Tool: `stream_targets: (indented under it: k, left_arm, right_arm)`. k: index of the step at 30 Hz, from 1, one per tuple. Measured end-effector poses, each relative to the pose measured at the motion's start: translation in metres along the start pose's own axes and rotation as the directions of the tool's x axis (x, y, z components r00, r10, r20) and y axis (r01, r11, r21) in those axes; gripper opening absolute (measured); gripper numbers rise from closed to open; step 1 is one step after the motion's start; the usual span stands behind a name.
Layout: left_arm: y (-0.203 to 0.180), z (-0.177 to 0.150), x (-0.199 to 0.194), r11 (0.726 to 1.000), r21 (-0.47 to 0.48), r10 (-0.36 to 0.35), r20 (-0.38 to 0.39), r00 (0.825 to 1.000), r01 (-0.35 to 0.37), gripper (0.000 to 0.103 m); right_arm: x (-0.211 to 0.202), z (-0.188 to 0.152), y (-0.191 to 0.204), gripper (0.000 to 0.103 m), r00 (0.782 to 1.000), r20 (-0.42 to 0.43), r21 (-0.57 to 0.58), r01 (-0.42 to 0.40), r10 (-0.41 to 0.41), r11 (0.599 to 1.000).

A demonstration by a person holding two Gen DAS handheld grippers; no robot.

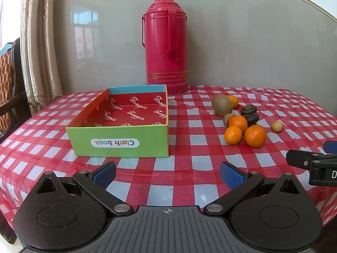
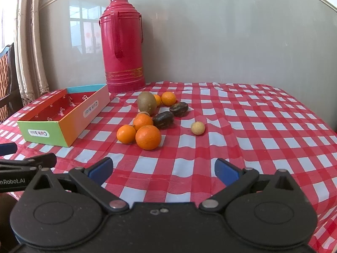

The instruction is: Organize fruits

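table (image 1: 189,175): red/white check cloth over whole top, wall right behind
flask (image 1: 165,42): tall red thermos w/ handle, upright at back by wall, just behind box's far right corner
box (image 1: 120,141): open cardboard tray, green front w/ "Cloth book" label upside down, orange side, red printed inside, nothing in it; sits left of fruit, well apart from pile
left gripper (image 1: 167,174): low at near table edge, jaws wide apart, blue pads, holding nothing; points at gap btw box & fruit
right gripper (image 2: 163,169): low at near edge too, jaws wide apart, nothing held; fruit pile ahead, slightly left
fruit pile: all on cloth, right of box, none in box
kiwi (image 2: 147,102): biggest piece, brown, back of pile
small kiwi (image 1: 227,119): mostly hidden behind oranges
front orange (image 2: 148,137): nearest grippers, touching 2 others
left orange (image 2: 126,134): beside front one
mid orange (image 2: 143,121): just behind those two
back orange (image 2: 168,98): right of kiwi
hidden orange (image 2: 157,100): partly behind kiwi
dark fruits (image 2: 163,119): 2 dark brown, kind unclear, second one (image 2: 179,109) behind it
pale ball (image 2: 198,128): small yellowish round fruit, alone, right of pile, apart from it
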State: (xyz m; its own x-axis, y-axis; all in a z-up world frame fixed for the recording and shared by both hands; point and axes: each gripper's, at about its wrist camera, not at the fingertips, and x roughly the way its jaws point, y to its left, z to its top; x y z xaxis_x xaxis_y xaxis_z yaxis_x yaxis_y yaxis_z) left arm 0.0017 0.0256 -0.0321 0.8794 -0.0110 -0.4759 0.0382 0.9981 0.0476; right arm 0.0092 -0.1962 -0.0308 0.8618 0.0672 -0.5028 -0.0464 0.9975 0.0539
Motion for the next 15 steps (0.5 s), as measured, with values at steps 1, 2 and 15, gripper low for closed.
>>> stream_targets:
  k: [1,2,15]
  left_arm:
    - [0.0001,0.0001,0.0,1.0,-0.001,0.0,0.001,1.0,0.0,0.103]
    - [0.0,0.0001,0.0003,1.0,-0.001,-0.001,-0.001,1.0,0.001,0.103]
    - [-0.0018,-0.0008,-0.0002,1.0,0.013,-0.001,0.007,1.0,0.001,0.103]
  right_arm:
    - [-0.0003,0.0001,-0.0003,0.098,1.0,0.001,0.001,0.0,0.0,1.0]
    - [-0.0005,0.0003,-0.0006,0.098,1.0,0.002,0.001,0.0,0.0,1.0]
    - [-0.0019,0.0009,-0.0012,0.098,1.0,0.01,0.004,0.001,-0.001,1.0]
